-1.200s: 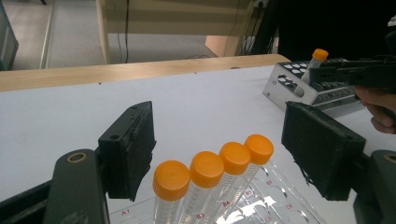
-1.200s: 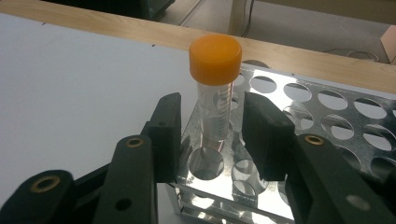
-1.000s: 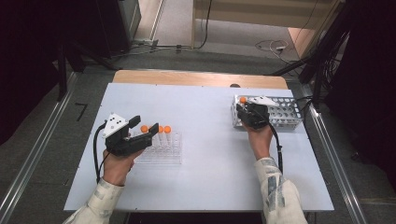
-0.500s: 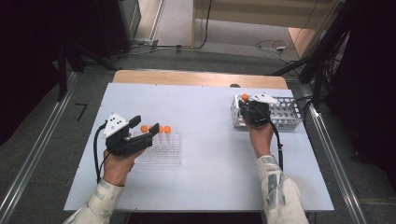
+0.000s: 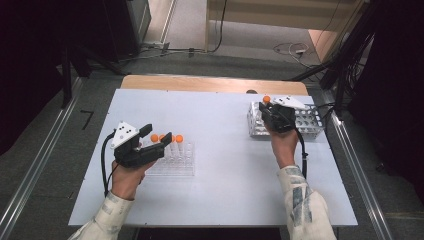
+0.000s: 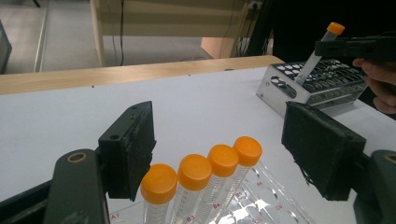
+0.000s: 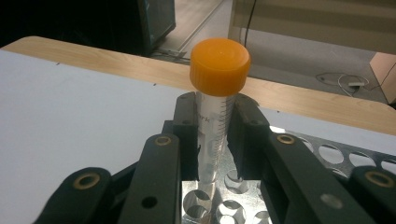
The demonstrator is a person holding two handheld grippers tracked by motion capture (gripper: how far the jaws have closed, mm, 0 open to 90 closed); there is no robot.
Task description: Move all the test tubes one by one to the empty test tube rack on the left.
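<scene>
Tube (image 7: 212, 140), orange cap, clamped in right gripper (image 7: 215, 149), tilted over metal rack (image 5: 307, 122). Left gripper (image 6: 219, 154) jaws wide apart around capped tubes (image 6: 201, 182), gripping nothing. White table (image 5: 220, 110).

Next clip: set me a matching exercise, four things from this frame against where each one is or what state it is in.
Things:
1. right tongs
2. left tongs
3. metal rack
4. four capped tubes

States:
A. standing in a row in the clear rack
B. open, hovering at that row
C. shut on an orange-capped tube
D. at the table's far right

Pairs: 1-C, 2-B, 3-D, 4-A
</scene>
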